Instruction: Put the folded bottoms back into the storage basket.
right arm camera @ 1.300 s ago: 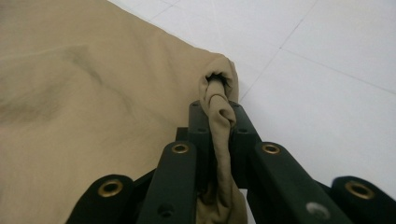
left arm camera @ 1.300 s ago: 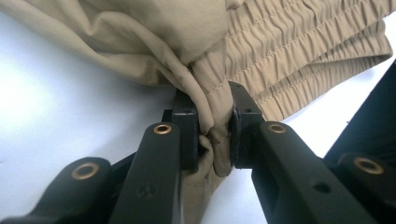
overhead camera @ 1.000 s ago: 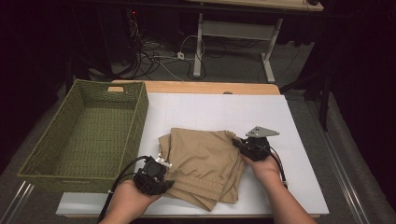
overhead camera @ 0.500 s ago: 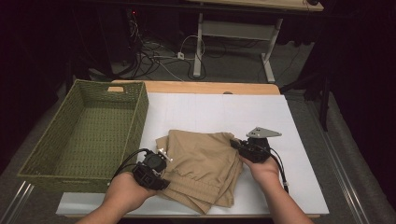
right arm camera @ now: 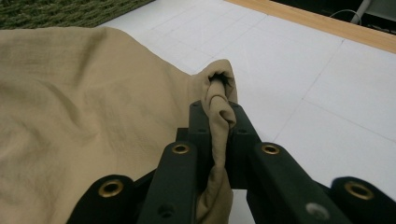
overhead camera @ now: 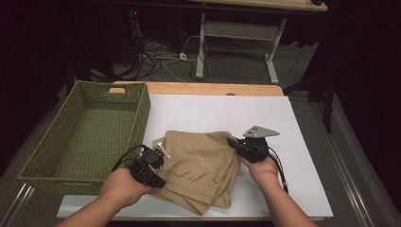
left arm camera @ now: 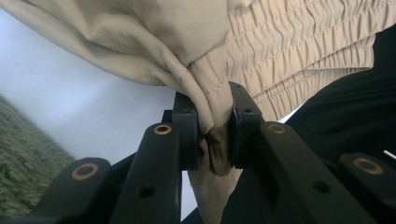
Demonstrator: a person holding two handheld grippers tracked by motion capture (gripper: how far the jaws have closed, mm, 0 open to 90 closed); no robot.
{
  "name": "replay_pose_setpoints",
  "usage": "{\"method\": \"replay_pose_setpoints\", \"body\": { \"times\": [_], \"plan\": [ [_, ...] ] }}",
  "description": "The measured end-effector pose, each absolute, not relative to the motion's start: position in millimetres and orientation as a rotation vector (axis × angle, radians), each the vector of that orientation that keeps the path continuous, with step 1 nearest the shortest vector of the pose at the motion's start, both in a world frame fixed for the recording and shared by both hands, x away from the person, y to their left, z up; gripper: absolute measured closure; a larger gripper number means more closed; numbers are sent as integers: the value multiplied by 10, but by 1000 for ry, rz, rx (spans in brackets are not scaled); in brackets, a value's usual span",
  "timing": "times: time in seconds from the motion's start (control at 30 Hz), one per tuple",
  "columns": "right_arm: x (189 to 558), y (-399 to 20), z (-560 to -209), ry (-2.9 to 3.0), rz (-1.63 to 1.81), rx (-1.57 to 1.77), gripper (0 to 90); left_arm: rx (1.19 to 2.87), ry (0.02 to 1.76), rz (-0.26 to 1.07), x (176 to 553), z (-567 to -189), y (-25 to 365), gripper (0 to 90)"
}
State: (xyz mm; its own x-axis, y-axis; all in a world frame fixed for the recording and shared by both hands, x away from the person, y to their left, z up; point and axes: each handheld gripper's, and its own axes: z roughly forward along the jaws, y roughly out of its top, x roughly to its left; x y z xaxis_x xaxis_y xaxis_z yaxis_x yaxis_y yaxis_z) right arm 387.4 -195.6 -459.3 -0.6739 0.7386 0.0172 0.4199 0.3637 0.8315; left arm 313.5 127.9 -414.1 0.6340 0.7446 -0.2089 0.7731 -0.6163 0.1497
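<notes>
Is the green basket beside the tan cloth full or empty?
Empty. The high view looks straight into the basket and shows only its bare woven floor; the folded tan cloth lies outside it on the white table.

Tabletop: white gridded sheet over wood, which shows bare along the far edge.
Basket: green woven, on my left side, partly off the white sheet.
Tan garment: folded, on the sheet near my edge, just right of the basket.
</notes>
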Motion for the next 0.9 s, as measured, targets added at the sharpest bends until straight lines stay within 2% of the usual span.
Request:
{"method": "replay_pose_setpoints", "body": {
  "times": [0.33, 0.9],
  "plan": [
    [3863, -1871, -4513, 2275, 1276, 1003, 847, 2694, 1242, -171, 3132, -3991, 1281, 754],
    [3813, -1734, -4342, 2257, 1303, 962, 847, 2705, 1261, -169, 3197, -3747, 1473, 756]
  ]
}}
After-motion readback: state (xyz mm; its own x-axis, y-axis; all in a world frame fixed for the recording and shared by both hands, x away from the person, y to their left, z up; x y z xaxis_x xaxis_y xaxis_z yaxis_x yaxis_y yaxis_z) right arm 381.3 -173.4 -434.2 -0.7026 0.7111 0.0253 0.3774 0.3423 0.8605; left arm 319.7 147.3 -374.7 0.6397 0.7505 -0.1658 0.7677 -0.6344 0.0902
